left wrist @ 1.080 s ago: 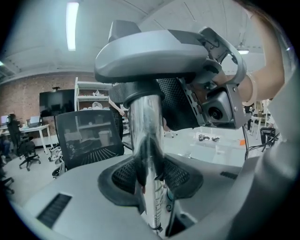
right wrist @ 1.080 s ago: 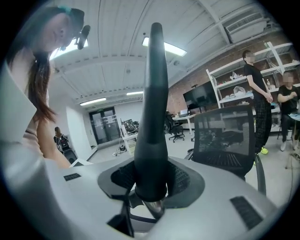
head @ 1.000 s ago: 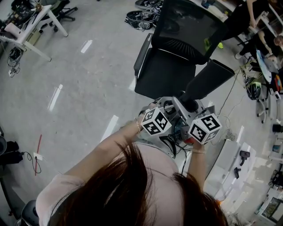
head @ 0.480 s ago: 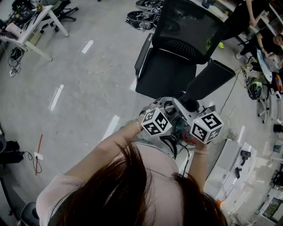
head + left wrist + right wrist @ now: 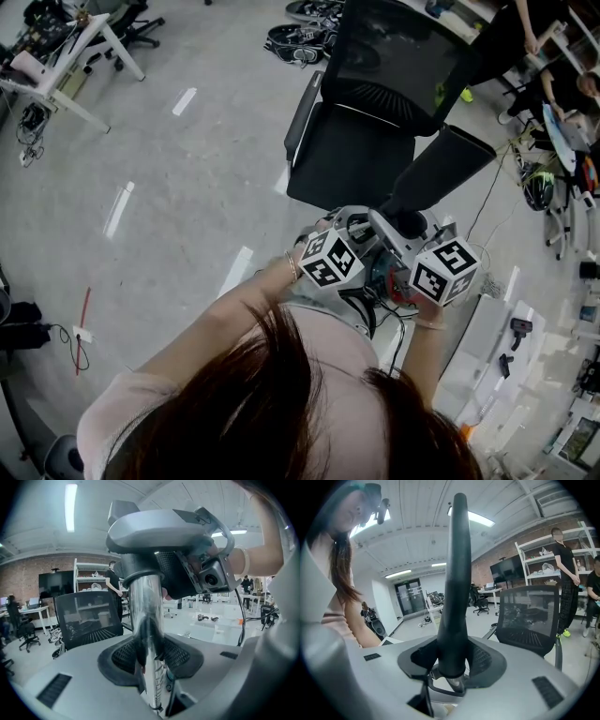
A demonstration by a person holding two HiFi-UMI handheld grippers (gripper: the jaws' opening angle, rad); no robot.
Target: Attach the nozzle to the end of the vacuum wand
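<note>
In the left gripper view a shiny metal vacuum wand (image 5: 146,620) stands upright between the jaws of my left gripper (image 5: 149,660), which is shut on it. The right gripper view has the black tapered nozzle (image 5: 454,588) rising from my right gripper (image 5: 452,663), which is shut on its round base. From the head view both grippers are held close together at chest height: left gripper (image 5: 356,228), right gripper (image 5: 412,234). The nozzle (image 5: 441,169) juts up and to the right over them. The wand is hidden under the grippers there.
A black mesh office chair (image 5: 361,141) stands right behind the grippers. A white table (image 5: 487,347) with small tools is at the lower right. White desks (image 5: 66,56) stand at the far left, people (image 5: 525,37) at the top right, and cables (image 5: 75,342) lie on the floor.
The right gripper's marker cube has shifted slightly to the right and tilted a little. The left gripper and the nozzle have stayed almost where they were.
</note>
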